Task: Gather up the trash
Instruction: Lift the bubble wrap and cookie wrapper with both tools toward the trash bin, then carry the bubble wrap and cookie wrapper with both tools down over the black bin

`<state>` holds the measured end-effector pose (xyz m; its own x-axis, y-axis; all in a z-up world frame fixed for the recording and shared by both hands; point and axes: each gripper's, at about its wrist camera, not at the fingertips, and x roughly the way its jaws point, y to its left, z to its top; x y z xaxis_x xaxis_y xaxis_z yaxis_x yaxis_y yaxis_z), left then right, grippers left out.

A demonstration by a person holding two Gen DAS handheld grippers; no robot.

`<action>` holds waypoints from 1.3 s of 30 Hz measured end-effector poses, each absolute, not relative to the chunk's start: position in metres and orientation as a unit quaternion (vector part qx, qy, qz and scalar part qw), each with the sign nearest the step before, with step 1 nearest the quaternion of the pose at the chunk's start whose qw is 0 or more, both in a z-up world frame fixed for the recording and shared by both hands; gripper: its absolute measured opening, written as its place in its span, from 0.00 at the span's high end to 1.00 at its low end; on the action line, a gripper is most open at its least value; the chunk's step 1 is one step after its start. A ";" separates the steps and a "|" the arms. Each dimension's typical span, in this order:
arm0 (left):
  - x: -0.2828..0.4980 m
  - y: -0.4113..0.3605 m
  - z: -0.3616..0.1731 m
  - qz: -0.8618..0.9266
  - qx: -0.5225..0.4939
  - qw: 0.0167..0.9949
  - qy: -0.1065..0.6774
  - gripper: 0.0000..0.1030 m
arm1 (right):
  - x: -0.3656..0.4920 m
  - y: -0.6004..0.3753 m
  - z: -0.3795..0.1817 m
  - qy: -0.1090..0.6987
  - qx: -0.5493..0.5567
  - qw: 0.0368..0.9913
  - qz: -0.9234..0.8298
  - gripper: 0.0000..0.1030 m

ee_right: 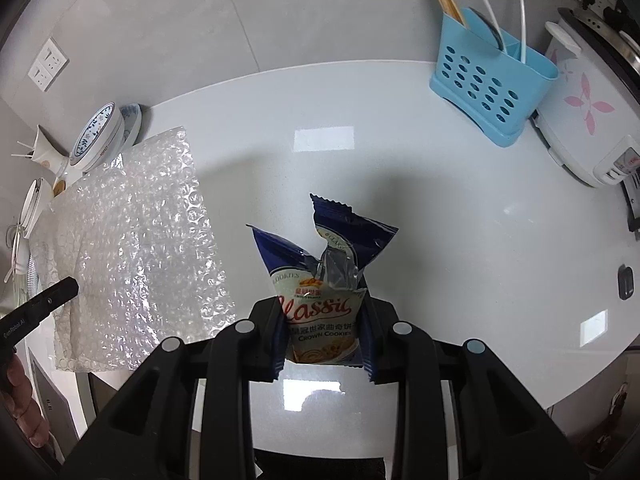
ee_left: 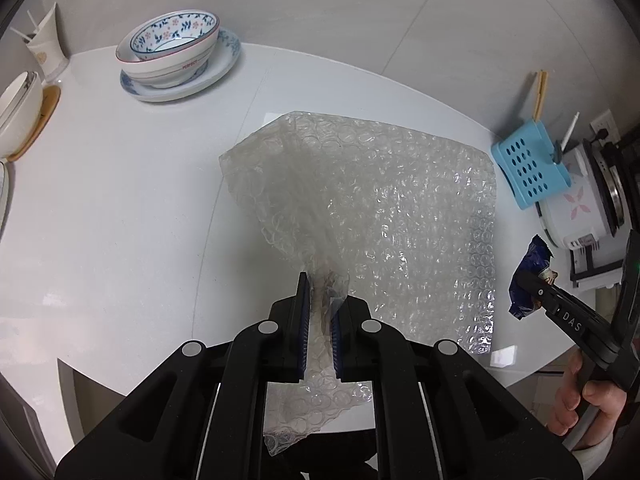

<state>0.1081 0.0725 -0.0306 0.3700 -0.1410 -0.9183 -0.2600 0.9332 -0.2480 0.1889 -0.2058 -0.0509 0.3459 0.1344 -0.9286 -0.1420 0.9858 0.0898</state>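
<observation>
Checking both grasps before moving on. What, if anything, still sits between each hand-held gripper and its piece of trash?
Nothing visible. The left hand-held gripper is shut on the bubble wrap sheet, and the right hand-held gripper is shut on the cookie wrapper. No bin is in view.

Bowl [ee_left: 170, 46] on plate [ee_left: 182, 86]

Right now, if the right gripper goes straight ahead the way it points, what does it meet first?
Beyond the blue cookie wrapper held in the right gripper, only bare white countertop lies ahead, then probably the grey wall; depth is unclear.
</observation>
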 end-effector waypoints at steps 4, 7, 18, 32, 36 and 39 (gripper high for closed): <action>0.097 0.062 -0.023 0.029 -0.177 0.812 0.555 0.92 | 0.175 -0.214 -0.044 0.561 -0.002 0.824 0.084 0.73; 0.089 0.054 -0.017 0.023 -0.178 0.814 0.553 0.92 | 0.164 -0.220 -0.040 0.559 -0.001 0.825 0.084 0.73; 0.067 0.032 -0.006 0.008 -0.175 0.818 0.547 0.92 | 0.132 -0.241 -0.033 0.557 0.017 0.826 0.088 0.73; 0.025 0.008 -0.001 -0.010 -0.165 0.823 0.544 0.92 | 0.088 -0.240 -0.016 0.538 0.002 0.837 0.102 0.73; 0.012 0.001 -0.004 -0.012 -0.161 0.822 0.546 0.92 | 0.075 -0.240 -0.012 0.533 -0.003 0.839 0.108 0.73; 0.001 -0.003 -0.007 -0.014 -0.157 0.822 0.547 0.92 | 0.066 -0.241 -0.013 0.532 -0.005 0.840 0.111 0.73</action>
